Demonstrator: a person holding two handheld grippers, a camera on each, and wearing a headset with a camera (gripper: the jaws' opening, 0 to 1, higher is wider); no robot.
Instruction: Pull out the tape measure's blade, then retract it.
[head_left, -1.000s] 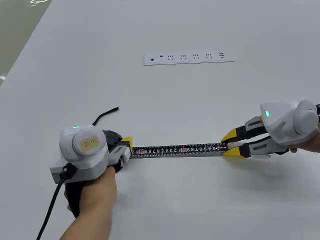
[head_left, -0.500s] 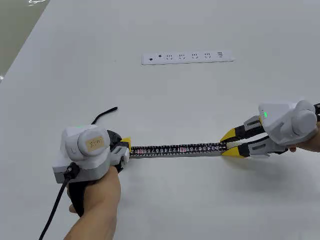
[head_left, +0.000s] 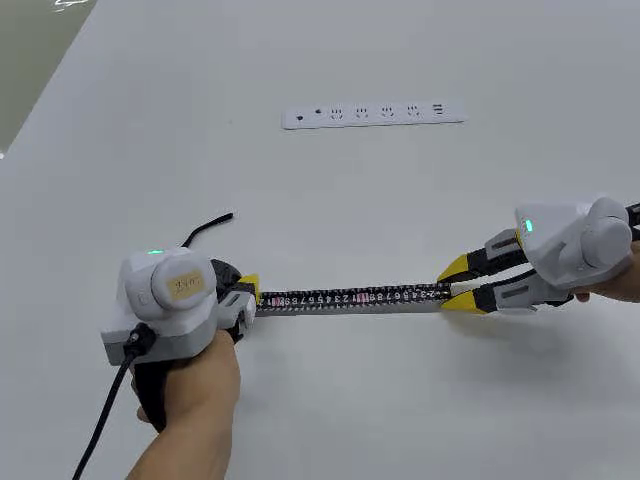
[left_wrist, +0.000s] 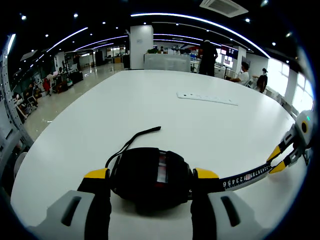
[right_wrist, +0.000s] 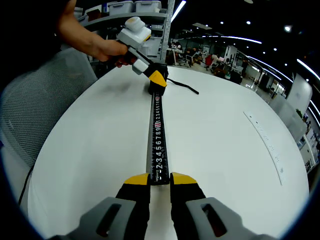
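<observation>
The blade (head_left: 350, 298) runs in a straight line from the left gripper (head_left: 247, 292) to the right gripper (head_left: 450, 288), numbers facing up, low over the white table (head_left: 400, 400). In the right gripper view it heads straight out ahead of the jaws, its long axis in line with them. Its free end sits between the right gripper's (right_wrist: 160, 179) yellow tips, which are drawn close together and pinch it.

The tape measure case (left_wrist: 145, 165), black and rounded, sits squarely between the left gripper's (left_wrist: 151, 174) jaws, which are spread to the case's width and clamp both its sides. The blade leaves the case toward the right gripper.

A black strap (head_left: 208, 230) trails from the case on the table beyond the left gripper. A white power strip (head_left: 372, 114) lies well beyond both grippers, roughly parallel to the blade and apart from it.
</observation>
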